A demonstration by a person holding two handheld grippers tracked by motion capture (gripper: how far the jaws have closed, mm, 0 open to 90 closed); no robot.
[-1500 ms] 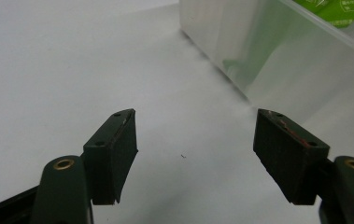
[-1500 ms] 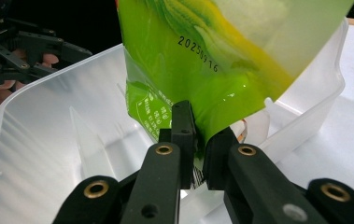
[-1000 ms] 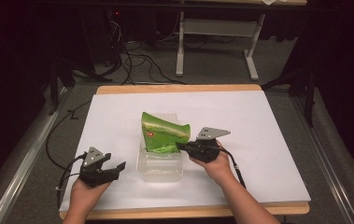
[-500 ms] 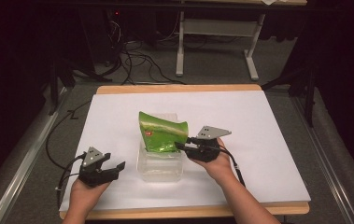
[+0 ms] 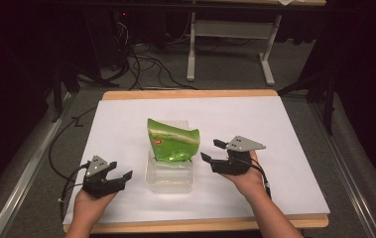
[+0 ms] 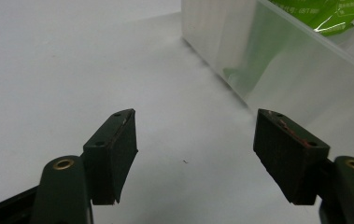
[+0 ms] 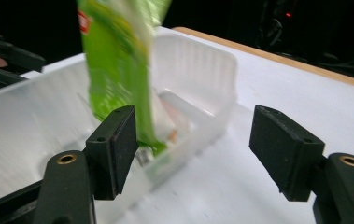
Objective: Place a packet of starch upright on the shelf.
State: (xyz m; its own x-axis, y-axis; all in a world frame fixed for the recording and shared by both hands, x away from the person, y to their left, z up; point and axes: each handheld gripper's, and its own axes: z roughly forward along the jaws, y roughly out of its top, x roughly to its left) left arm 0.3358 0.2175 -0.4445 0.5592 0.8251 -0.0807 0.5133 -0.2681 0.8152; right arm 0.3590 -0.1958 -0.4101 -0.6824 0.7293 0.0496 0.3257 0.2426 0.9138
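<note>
A green snack bag (image 5: 171,141) stands tilted in a clear plastic tub (image 5: 170,181) at the middle of the table. To the tub's right is my right gripper (image 5: 209,149). Its jaws have just been opening and now stand open, with nothing between them. In the right gripper view the bag (image 7: 116,60) rises just beyond the left pad (image 7: 118,144), inside the tub (image 7: 198,70). My left gripper (image 5: 121,169) rests open at the tub's left. In the left gripper view its jaws (image 6: 195,140) hold nothing, and the tub's wall (image 6: 277,70) lies ahead to the right.
A white sheet (image 5: 284,148) covers the wood-edged table (image 5: 190,93). Cables (image 5: 146,64) and a metal stand (image 5: 230,34) lie on the floor beyond the far edge. Rails run along both sides of the table. In the right gripper view, the other gripper (image 7: 6,58) shows past the tub.
The right gripper has opened, let go of the green bag's edge and drawn back to the right. The bag stays leaning in the tub. The left gripper has not moved.
</note>
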